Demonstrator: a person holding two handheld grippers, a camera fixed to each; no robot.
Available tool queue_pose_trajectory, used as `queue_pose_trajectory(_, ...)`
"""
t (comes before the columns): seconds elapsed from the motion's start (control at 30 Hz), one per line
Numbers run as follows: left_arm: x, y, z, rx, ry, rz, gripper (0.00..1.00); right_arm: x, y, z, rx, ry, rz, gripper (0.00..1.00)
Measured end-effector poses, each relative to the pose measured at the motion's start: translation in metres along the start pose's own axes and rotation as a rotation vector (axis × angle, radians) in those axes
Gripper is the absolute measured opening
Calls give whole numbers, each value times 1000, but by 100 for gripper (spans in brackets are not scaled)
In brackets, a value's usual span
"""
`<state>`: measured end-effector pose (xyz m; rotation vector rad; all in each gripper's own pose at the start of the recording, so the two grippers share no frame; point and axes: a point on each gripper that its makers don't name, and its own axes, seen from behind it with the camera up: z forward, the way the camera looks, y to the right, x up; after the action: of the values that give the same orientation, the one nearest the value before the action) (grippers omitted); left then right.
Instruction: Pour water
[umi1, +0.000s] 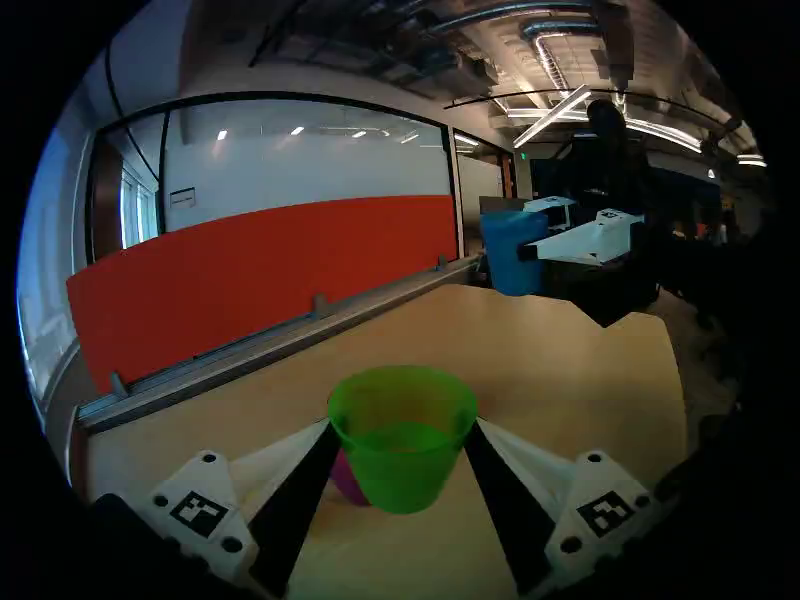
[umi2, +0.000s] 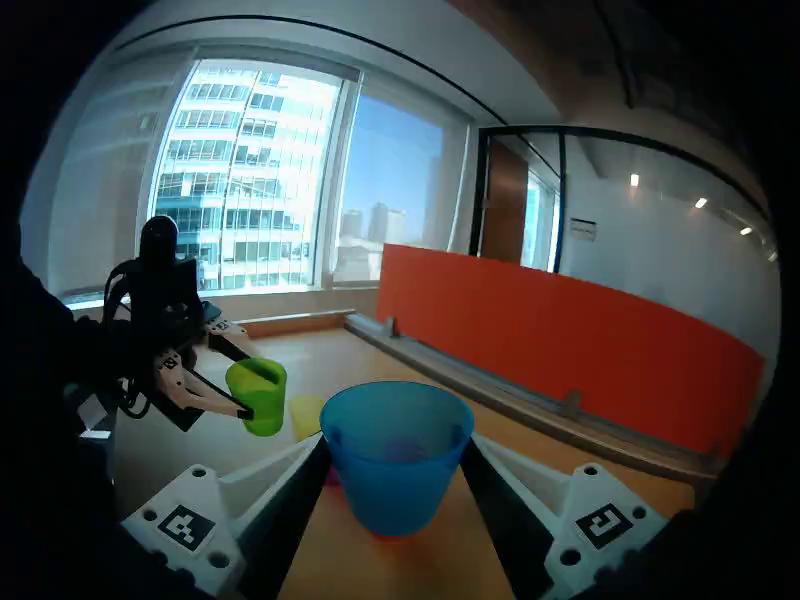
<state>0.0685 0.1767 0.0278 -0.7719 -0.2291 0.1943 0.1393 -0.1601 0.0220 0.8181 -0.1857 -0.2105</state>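
My left gripper (umi1: 400, 436) is shut on a translucent green cup (umi1: 403, 445), held upright above the wooden table (umi1: 570, 370). A purple cup (umi1: 347, 480) peeks out low behind it. My right gripper (umi2: 395, 452) is shut on a blue cup (umi2: 396, 460), also upright. Farther off in the left gripper view, the right gripper (umi1: 545, 250) holds the blue cup (umi1: 510, 250) at the table's far end. Seen from the right gripper view, the left gripper (umi2: 240, 388) and its green cup (umi2: 259, 396) are at the left, with a yellow cup (umi2: 305, 415) on the table (umi2: 330, 360) beside them.
An orange partition (umi1: 270, 270) with a metal rail (umi1: 300, 335) runs along one side of the table. Large windows (umi2: 250, 190) stand beyond the table's end. A dark figure (umi1: 610, 170) holds the far gripper. The table edge (umi1: 680, 380) drops off at the right.
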Motion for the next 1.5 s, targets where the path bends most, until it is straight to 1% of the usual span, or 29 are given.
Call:
queue_pose_trajectory(0.2,-11,1,3,-16,-37,0,85,-17,1,3,11,-46,13,89)
queue_pose_trajectory(0.5,-30,-4,7,-20,-89,-11,85,-45,-1,7,28,-116,17,89)
queue_pose_trajectory(1.1,-72,3,18,-46,-202,2,85,-105,-7,23,61,-254,18,89)
queue_pose_trajectory(1.5,-96,5,21,-61,-264,3,85,-136,-12,30,74,-317,16,89)
